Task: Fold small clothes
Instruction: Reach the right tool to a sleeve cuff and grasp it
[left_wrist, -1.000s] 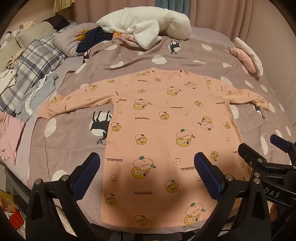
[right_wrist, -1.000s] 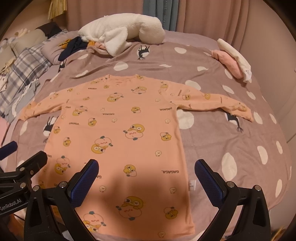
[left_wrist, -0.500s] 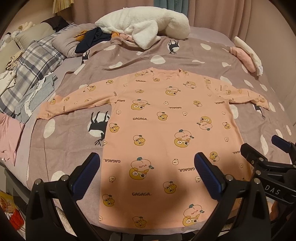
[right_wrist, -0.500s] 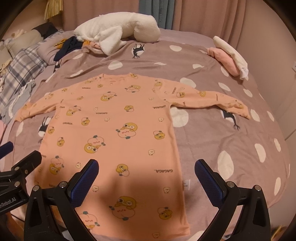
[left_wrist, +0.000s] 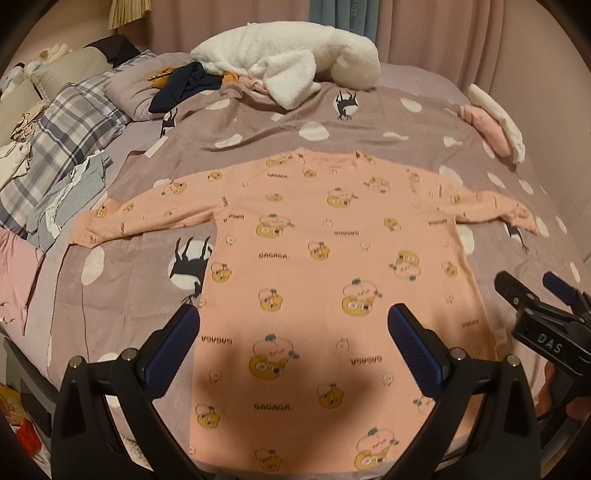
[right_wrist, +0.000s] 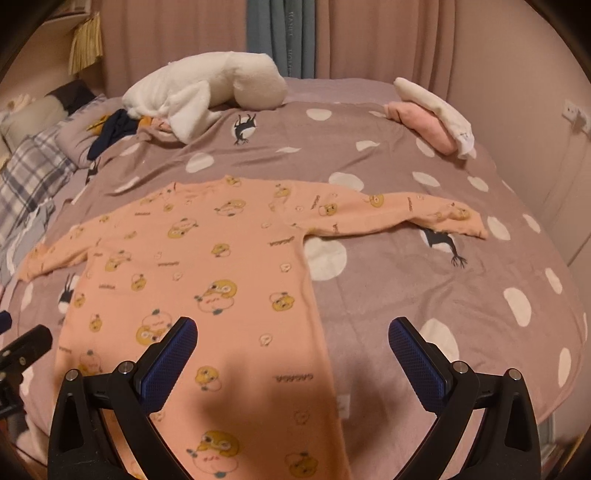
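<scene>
Peach long-sleeved top (left_wrist: 332, 280) lay flat and unfolded on the spotted bedcover (left_wrist: 369, 122), sleeves out to both sides; left gripper (left_wrist: 293, 332) and right gripper (right_wrist: 291, 341) hovered near its hem, jaws spread, empty—no fold made yet.

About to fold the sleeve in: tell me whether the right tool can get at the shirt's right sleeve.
Probably yes. The right tool is open, and the sleeve lies flat on the bedspread with nothing between them.
</scene>
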